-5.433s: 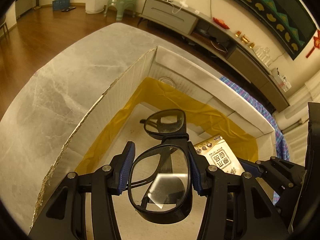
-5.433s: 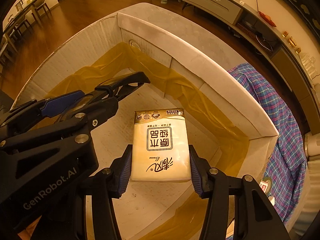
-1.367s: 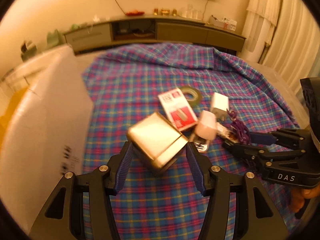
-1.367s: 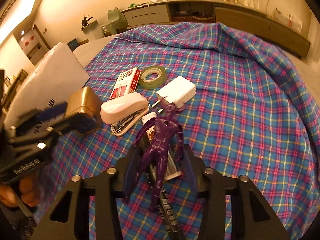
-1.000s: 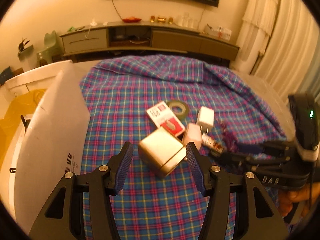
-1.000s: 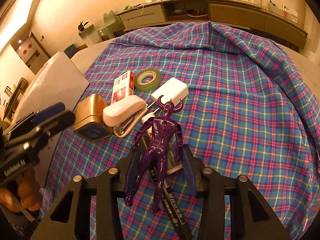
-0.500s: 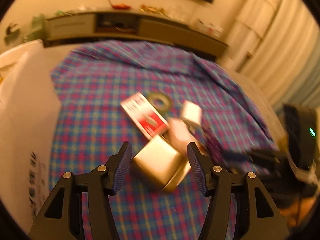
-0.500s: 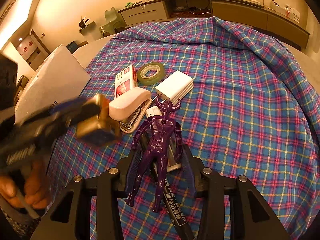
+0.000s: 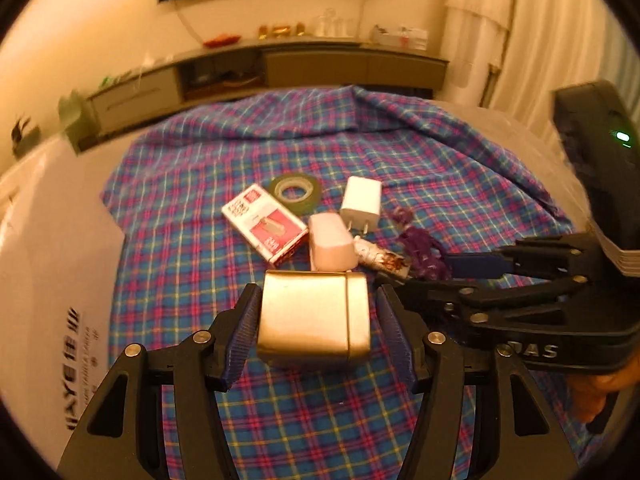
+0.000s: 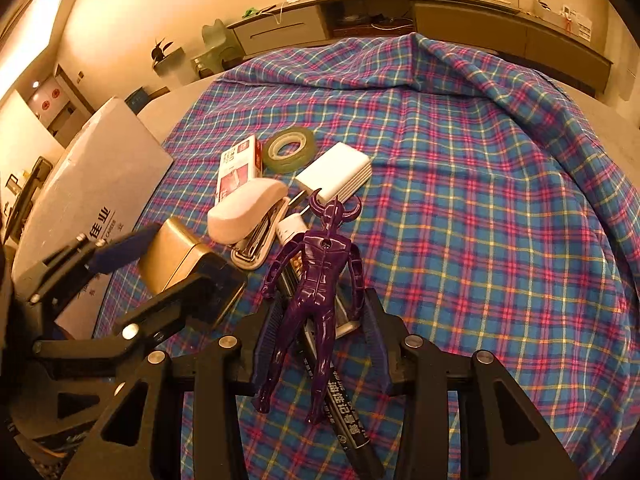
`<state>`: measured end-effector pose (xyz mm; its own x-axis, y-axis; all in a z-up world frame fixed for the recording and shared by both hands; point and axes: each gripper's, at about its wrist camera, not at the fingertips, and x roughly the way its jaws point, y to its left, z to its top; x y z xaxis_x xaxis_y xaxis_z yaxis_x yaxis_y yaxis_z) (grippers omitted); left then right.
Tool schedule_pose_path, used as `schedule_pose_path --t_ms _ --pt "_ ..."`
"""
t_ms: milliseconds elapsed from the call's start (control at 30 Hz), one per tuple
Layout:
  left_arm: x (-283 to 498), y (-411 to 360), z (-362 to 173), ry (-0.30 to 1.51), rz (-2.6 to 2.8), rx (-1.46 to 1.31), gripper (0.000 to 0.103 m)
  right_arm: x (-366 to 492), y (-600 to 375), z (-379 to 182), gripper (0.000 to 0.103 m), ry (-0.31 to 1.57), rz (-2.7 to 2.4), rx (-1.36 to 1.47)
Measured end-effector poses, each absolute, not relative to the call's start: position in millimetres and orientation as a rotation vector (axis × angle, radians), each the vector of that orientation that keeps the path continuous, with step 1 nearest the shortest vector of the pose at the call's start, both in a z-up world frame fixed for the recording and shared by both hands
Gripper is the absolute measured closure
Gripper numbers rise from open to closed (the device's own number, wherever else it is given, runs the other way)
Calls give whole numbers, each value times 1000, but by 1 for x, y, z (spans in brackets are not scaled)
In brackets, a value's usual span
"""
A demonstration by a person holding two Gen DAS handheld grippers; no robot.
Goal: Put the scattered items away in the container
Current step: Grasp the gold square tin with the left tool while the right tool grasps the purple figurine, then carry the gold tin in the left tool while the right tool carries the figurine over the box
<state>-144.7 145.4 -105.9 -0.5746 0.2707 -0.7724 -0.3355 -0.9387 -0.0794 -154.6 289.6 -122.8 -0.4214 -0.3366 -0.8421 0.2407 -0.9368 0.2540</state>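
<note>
Both grippers had left the cardboard box, where seconds earlier they held glasses and a tissue pack, and now worked over the plaid cloth (image 10: 480, 184). Over the last second the gold tin (image 9: 314, 318) had come square between the left gripper's (image 9: 316, 324) fingers. Those fingers stood spread on either side of the tin; the left pad lay against its side, while a narrow gap showed at the right pad, so no firm pinch could be confirmed. The tin sat on the cloth, near the box (image 9: 52, 280) at the left.

The right gripper (image 10: 318, 320) straddled the purple figure (image 10: 316, 280), its pads just beside the figure's arms; whether they pressed it I cannot tell. The figure lay face up over a black marker (image 10: 348, 412), horned head pointing far.

Beyond them lay a white stapler (image 10: 246, 210) touching the tin's far side, a red and white carton (image 9: 266, 226) to its left, a green tape roll (image 10: 290, 148) farther off, and a white charger (image 10: 334, 174) to the tape's right.
</note>
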Motion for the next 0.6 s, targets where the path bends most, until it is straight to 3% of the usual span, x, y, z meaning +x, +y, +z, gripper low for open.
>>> schedule_pose_path --t_ms 33,67,600 --pt "-144 144 -108 92 2520 -1222 43 -154 290 -122 61 -137 -2392 1445" --pt "-144 143 -108 83 2533 -1221 50 -154 290 -121 61 -131 -2395 1441" --pt "-111 125 -74 35 2527 -1143 50 -139 305 -99 61 -202 -2411 1350"
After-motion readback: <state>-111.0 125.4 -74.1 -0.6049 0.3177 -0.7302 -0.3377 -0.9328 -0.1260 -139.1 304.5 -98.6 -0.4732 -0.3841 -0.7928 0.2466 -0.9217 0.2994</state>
